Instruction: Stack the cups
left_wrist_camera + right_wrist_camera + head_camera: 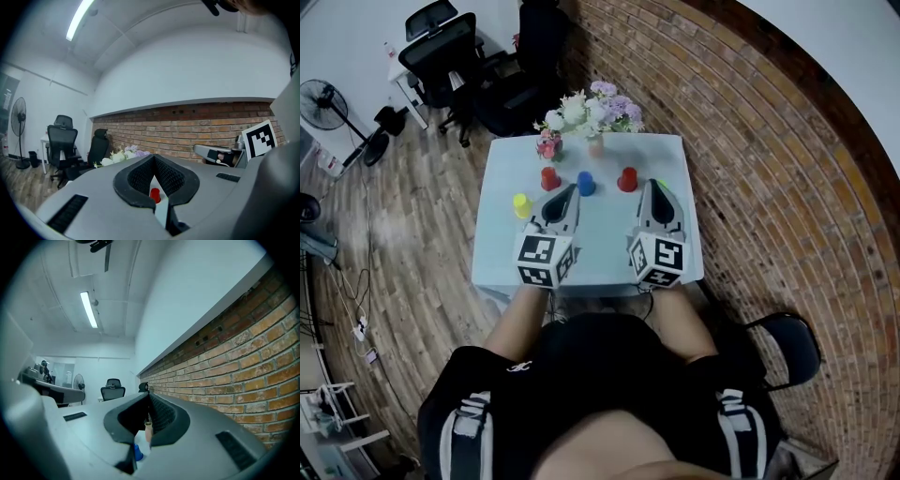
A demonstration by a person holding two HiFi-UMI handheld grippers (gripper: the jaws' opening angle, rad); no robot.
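Several small cups stand upside down on the pale table: a yellow cup at the left, a red cup, a blue cup and a second red cup. My left gripper lies level over the table, its tip between the first red cup and the blue one, shut and empty. My right gripper is just right of the second red cup, also shut and empty. In the left gripper view a red cup shows below the closed jaws. In the right gripper view the blue cup shows.
A bunch of flowers in a vase and a small pink flower pot stand at the table's far edge. A brick wall runs along the right. Office chairs and a fan stand beyond the table.
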